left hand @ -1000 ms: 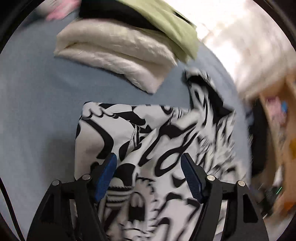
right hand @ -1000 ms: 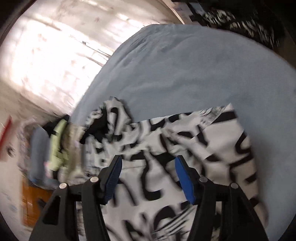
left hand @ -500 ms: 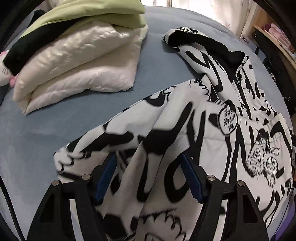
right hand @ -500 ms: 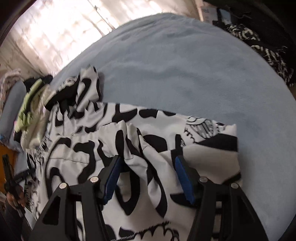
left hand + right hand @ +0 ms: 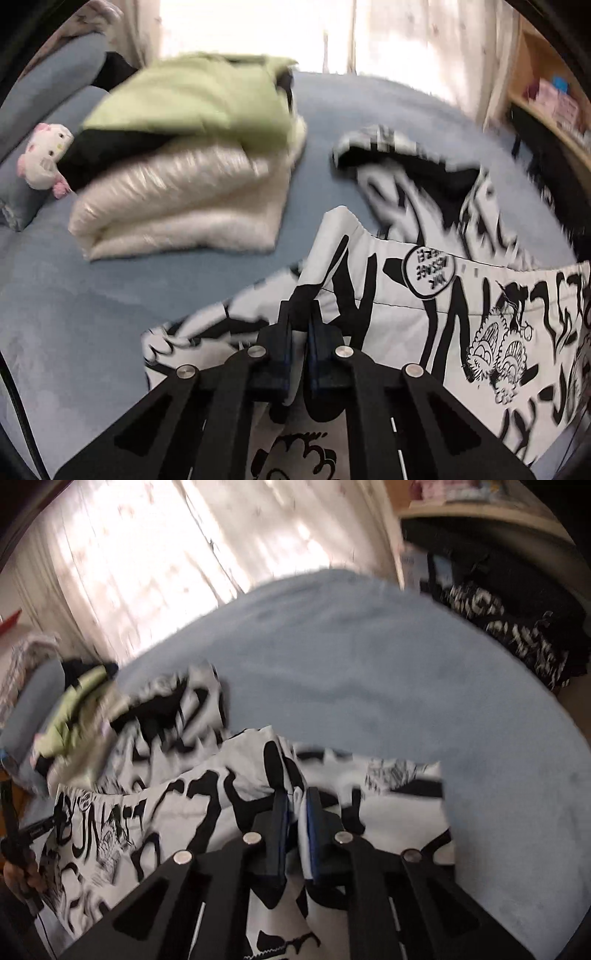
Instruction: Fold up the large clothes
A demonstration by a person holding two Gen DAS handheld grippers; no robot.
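A large black-and-white printed jacket (image 5: pixel 461 295) lies spread on the blue bed (image 5: pixel 92 314), its hood toward the far end. My left gripper (image 5: pixel 301 314) is shut on a raised fold of its near-left edge, which is lifted off the bed. In the right wrist view the same jacket (image 5: pixel 184 812) has a bunched ridge of fabric pinched between the blue pads of my right gripper (image 5: pixel 295 797), whose jaws are closing on it. The jacket's lower part is hidden under both grippers.
Folded cream (image 5: pixel 184 206) and green (image 5: pixel 192 96) jackets are stacked at the far left, with a plush toy (image 5: pixel 44 155) beside them. A dark printed garment (image 5: pixel 517 627) hangs off the bed's right edge. A hand (image 5: pixel 18 871) shows at the far left. Bare bed (image 5: pixel 369 683) lies beyond the jacket.
Both grippers have gone from open over the jacket to shut on folds of it. The left one has swung and lifted its fold; the fabric now bunches up between the pads.
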